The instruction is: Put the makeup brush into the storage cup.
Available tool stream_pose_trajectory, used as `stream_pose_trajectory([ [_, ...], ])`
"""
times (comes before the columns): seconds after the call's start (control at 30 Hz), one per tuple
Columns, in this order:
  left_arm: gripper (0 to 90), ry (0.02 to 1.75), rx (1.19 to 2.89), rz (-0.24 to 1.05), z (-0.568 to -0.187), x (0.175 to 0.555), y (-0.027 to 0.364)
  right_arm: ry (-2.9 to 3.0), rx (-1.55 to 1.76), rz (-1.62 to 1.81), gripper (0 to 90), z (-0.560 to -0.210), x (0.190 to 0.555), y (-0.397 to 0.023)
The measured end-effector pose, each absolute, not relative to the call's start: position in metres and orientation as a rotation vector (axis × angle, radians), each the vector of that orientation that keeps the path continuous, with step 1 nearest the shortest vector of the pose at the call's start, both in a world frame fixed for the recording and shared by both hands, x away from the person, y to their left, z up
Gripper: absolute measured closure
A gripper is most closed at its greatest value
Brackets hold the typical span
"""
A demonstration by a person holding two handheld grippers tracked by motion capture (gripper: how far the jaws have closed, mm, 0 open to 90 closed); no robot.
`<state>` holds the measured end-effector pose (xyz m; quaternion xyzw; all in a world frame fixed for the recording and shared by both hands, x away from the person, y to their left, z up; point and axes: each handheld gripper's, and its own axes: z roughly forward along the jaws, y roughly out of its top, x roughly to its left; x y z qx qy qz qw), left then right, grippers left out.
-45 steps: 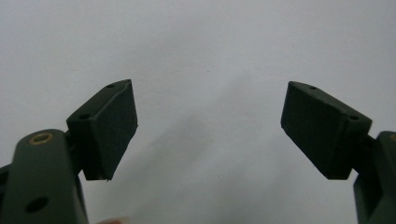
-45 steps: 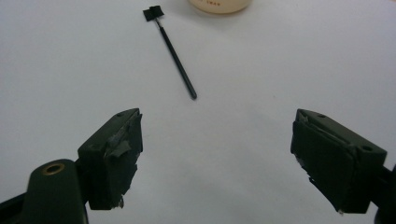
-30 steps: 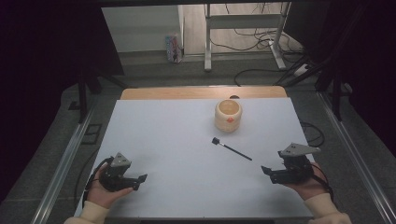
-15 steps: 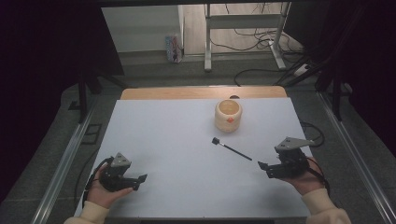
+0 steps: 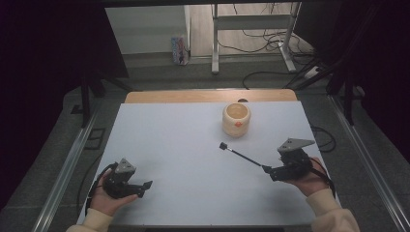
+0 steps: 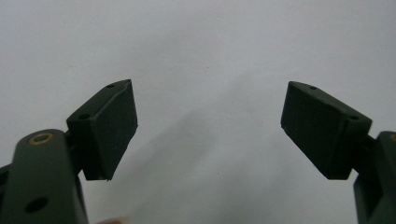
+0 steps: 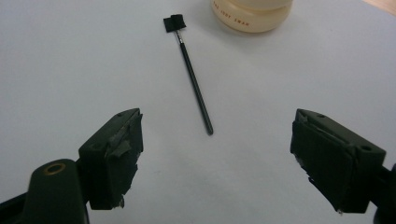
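A thin black brush (image 5: 243, 157) lies slantwise on the white table mat (image 5: 183, 145), its small square head (image 5: 223, 145) pointing toward the far left. In the right gripper view the brush (image 7: 194, 81) runs away from the jaws, its handle end just ahead of them. My right gripper (image 5: 270, 172) (image 7: 217, 116) is open, with its jaws close to the handle end and nothing held. A cream cup (image 5: 236, 119) (image 7: 252, 14) with an orange spot stands upright beyond the brush. My left gripper (image 5: 144, 188) (image 6: 208, 86) is open over bare mat at the near left.
A strip of wooden tabletop (image 5: 208, 95) shows behind the mat. Metal rails (image 5: 67, 164) run along both sides of the table. Cables and a metal stand (image 5: 251, 34) are on the floor beyond.
My right gripper has moved a little left and forward, so its jaws now sit at the brush's handle end. The left gripper, brush and cup have stayed put.
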<state>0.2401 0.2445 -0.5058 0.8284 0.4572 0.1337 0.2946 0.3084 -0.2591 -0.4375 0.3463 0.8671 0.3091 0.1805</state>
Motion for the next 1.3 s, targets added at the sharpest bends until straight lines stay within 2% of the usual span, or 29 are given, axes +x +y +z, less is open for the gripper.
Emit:
stream_pose_trajectory([
  [1.3,18.8,1.216,2.215,0.350,-0.507,0.241,0.244,2.539,0.928,0.826,21.1,-0.445,0.340,-0.222],
])
